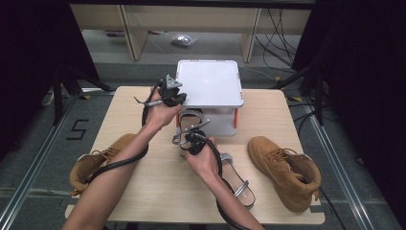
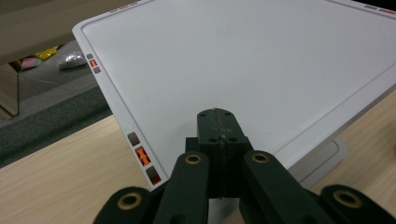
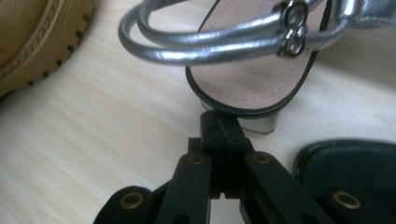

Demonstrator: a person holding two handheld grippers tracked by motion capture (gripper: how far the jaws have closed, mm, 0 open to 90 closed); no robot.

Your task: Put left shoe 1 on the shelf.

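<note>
- On the worktop (image 1: 143, 191), my right gripper (image 3: 223, 125) has its fingers pressed together, empty, tips right at the heel of the silver sandal (image 3: 252, 70).
- My left gripper (image 2: 219, 126), fingers also closed on nothing, sits over the near edge of the white rack (image 2: 243, 56).
- A tan boot (image 1: 287, 172) lies to the right of the sandal.

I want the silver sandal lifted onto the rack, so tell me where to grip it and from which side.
Grip the silver sandal at its paired ankle straps, which arch clear above the insole, so one jaw can probably slip beneath. Come from the heel end, where the right hand-held gripper sits, jaws shut, at the block heel; open them first. The flat sole offers little to pinch.
</note>
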